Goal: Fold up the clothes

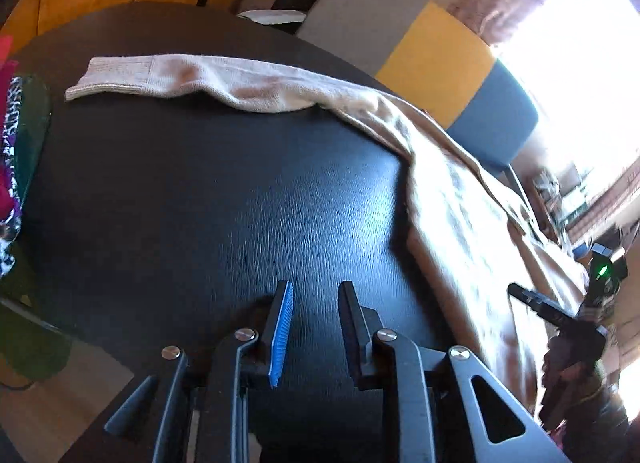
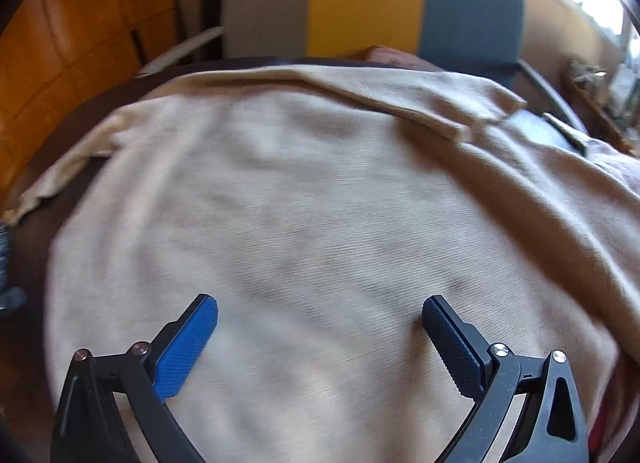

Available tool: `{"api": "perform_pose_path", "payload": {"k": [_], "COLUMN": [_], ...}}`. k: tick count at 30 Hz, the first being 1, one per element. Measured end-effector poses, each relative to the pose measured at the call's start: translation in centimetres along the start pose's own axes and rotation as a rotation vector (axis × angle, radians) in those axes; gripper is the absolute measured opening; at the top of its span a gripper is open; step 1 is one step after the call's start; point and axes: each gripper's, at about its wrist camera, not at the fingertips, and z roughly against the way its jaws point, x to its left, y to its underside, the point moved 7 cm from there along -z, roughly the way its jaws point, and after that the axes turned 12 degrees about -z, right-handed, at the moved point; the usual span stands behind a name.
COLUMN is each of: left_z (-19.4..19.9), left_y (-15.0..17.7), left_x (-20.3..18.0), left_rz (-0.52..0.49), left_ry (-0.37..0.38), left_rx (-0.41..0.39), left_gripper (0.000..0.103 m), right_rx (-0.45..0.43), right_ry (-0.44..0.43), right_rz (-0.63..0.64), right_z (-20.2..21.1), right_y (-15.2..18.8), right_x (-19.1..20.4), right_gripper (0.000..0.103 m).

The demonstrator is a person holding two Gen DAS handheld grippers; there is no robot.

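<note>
At the bottom of the left wrist view, the left claw (image 1: 314, 295) hangs over bare dark worktop (image 1: 208, 199) with its fingers a narrow gap apart and nothing between them. At the bottom of the right wrist view, the right claw (image 2: 320, 313) is spread wide, its blue pads (image 2: 184, 351) just over the body of the beige sweater (image 2: 304, 199), gripping nothing.

The sweater body fills the middle of the right view. In the left view it lies along the right side of the frame, with one sleeve (image 1: 192, 79) stretched toward the upper left; its ribbed cuff ends near a heap of colourful clothes (image 1: 12, 151) at the left edge. So the sleeve's long axis runs across the left claw's line of sight, well ahead of it. By my judgement the left claw is the nearer one to that sleeve, the right one to the body. Beyond the worktop stands a chair (image 2: 368, 3) in grey, yellow and blue.
</note>
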Motion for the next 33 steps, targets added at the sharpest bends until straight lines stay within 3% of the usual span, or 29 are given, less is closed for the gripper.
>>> {"api": "perform_pose_path", "payload": {"k": [4,7,12,16,21,26,31,33], "left_z": [-0.3,-1.6,-1.1,-0.9,-0.9,-1.0,-1.5,-2.0], "left_y": [0.2,-0.4,-0.1,0.2,0.6,1.0,1.4,1.3], "left_x": [-0.1,-0.4,-0.8,-0.8,-1.8,-3.8,-9.3,-11.8], "left_rz": [0.002,0.004,-0.015,-0.009,-0.04,-0.081,-0.225,-0.28], "left_ry": [0.004,-0.002,-0.01,-0.007,0.003,0.077,0.208,0.253], "left_rx": [0.003,0.009,0.014,0.019,0.033,0.056,0.079,0.09], "left_gripper": [0.023,0.024,0.026,0.026,0.027,0.027,0.027,0.027], "right_rx": [-0.017,-0.001,-0.024,-0.034,-0.079,-0.17,-0.021,-0.034], "right_ry": [-0.117,-0.161,-0.097,-0.02,0.062,0.144,-0.113,-0.273], "right_rz": [0.158,0.293,0.464,0.527,0.513,0.332,-0.137,-0.298], "right_z": [2.9,4.1,4.6,3.2,3.4,4.4,1.3,0.8], "right_y": [2.6,5.3,8.0,8.1,7.5,3.5,1.1,0.7], "right_x": [6.2,8.0,10.5,9.3,6.7,0.4,-8.7,-11.4], "right_gripper": [0.103,0.103,0.103,0.103,0.103,0.103,0.103,0.103]}}
